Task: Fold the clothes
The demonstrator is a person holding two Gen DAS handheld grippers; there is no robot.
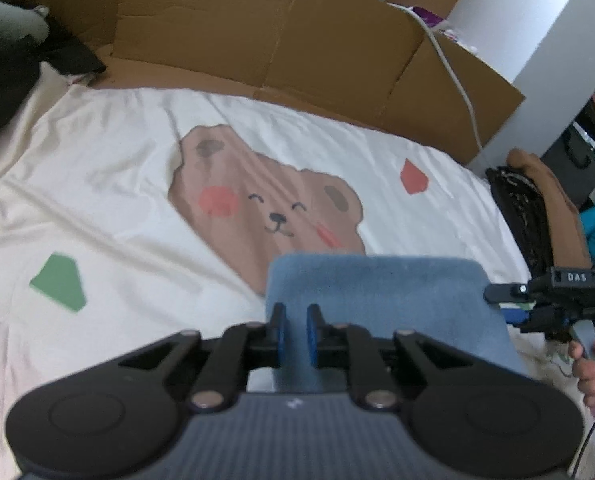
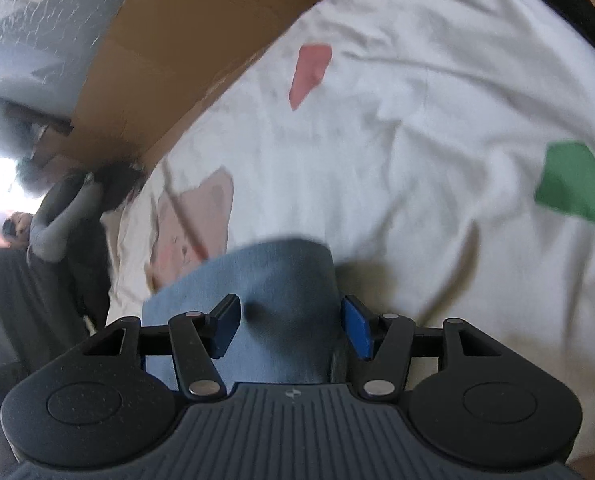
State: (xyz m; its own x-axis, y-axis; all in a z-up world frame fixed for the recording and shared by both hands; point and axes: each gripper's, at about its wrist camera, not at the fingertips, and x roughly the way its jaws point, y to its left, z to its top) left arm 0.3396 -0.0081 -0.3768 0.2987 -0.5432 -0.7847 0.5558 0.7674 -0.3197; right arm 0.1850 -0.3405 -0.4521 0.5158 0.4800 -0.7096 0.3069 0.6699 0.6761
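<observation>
Both grippers sit low in my two wrist views, each over the same blue cloth. My left gripper (image 1: 295, 330) has its blue-padded jaws parted by only a narrow slit; I can see blue fabric through the gap, and the pads do not press on anything. My right gripper (image 2: 289, 330) stands about half open, its pads well apart on either side of a raised hump of the cloth, and neither pad visibly squeezes it.

Through the left wrist camera, the blue cloth (image 1: 377, 296) is a soft, folded rectangle lying on a white bedsheet (image 1: 117, 168) just below a large printed brown bear face (image 1: 265, 204). A green patch (image 1: 59, 282) is printed on the sheet to the left, and a red patch (image 1: 413, 178) to the upper right. Flattened brown cardboard (image 1: 257, 40) stands along the far edge of the bed, with a white cable (image 1: 457, 80) draped over it. At the right edge a hand (image 1: 593, 372) grips the handle of the other gripper, which reaches towards the right side of the cloth.

Through the right wrist camera, the picture is blurred. The blue cloth (image 2: 273, 280) bulges up between the jaws, with the white sheet beyond it and dark clothing (image 2: 57, 280) heaped at the left.
</observation>
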